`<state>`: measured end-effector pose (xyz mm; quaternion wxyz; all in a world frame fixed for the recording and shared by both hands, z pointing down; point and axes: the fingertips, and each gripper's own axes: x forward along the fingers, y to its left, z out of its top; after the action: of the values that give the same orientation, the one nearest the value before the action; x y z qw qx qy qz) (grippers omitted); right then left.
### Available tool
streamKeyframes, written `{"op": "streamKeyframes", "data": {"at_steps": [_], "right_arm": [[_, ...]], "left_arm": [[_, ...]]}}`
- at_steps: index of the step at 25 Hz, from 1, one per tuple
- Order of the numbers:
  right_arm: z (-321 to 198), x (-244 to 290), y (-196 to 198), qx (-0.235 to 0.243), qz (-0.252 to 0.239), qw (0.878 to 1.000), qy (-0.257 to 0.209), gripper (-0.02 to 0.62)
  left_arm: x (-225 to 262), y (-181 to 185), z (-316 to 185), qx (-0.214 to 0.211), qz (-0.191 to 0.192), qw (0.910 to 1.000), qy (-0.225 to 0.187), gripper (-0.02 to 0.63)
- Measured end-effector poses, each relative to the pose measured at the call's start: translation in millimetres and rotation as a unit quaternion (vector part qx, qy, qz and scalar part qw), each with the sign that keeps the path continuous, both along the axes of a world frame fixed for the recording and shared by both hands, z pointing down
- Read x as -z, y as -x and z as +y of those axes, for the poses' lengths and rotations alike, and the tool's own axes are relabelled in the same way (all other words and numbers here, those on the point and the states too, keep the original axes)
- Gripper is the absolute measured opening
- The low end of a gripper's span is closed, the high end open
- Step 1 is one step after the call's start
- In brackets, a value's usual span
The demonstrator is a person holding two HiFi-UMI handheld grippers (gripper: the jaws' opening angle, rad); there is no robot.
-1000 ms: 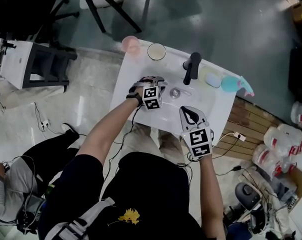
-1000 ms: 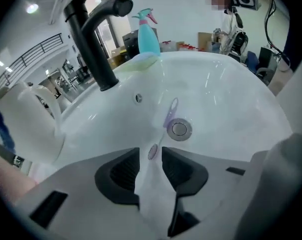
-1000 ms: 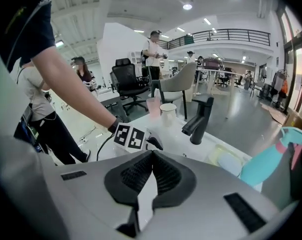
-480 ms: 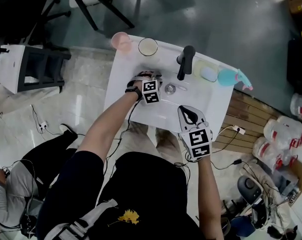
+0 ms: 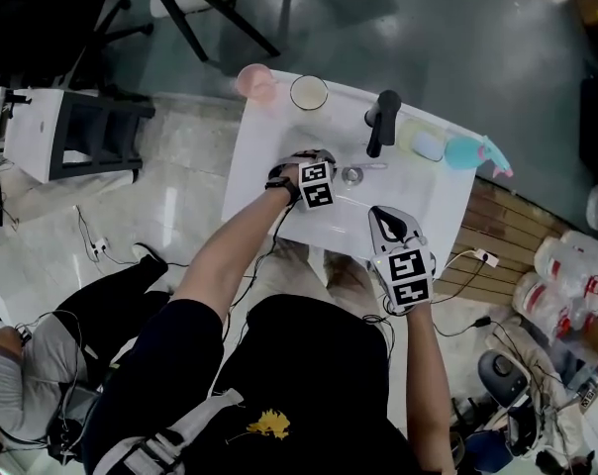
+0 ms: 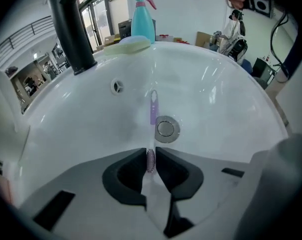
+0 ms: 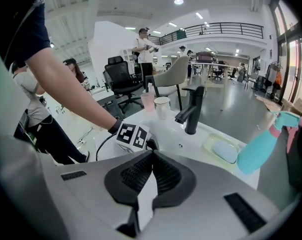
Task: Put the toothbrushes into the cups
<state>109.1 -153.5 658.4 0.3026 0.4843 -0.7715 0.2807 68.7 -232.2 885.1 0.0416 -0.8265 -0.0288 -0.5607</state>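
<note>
A purple-and-white toothbrush [image 6: 153,111] lies in the white sink basin [image 6: 226,114], beside the drain [image 6: 166,128]. My left gripper [image 6: 150,157] points steeply down into the basin. Its jaws are closing, and the brush's bristle head is pinched between their tips. In the head view the left gripper [image 5: 302,158] is left of the drain [image 5: 351,175]. A pink cup [image 5: 255,82] and a pale cup [image 5: 309,93] stand at the sink's back left corner. My right gripper [image 5: 387,222] hovers shut and empty over the sink's front edge, shown also in the right gripper view [image 7: 151,157].
A black faucet [image 5: 382,121] stands at the back of the sink. A soap dish with a bar [image 5: 427,145] and a teal spray bottle [image 5: 471,156] sit to its right. People and chairs [image 7: 122,79] are around the room.
My left gripper has sunk lower into the basin toward the toothbrush, and its jaws have narrowed onto the brush head. The right gripper has stayed over the front edge.
</note>
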Motion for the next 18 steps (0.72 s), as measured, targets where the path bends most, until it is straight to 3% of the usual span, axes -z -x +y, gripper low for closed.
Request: {"op": "streamKeyframes", "data": {"at_steps": [6,12,18], "right_arm": [[15,12,-3,-0.001,0.001,1.000,0.001,0.017],[19,20,-5,0.015,0.002,1.000,-0.012,0.016],[18,36,-1,0.038,0.003,0.999,-0.037,0.017]], "left_arm": [[59,4,32,0.023,0.052,0.9979,0.030,0.067],[113,15,50,0.064,0.099,0.9927,0.025,0.066],[151,24,70,0.120,0.122,0.9851,0.016,0.064]]}}
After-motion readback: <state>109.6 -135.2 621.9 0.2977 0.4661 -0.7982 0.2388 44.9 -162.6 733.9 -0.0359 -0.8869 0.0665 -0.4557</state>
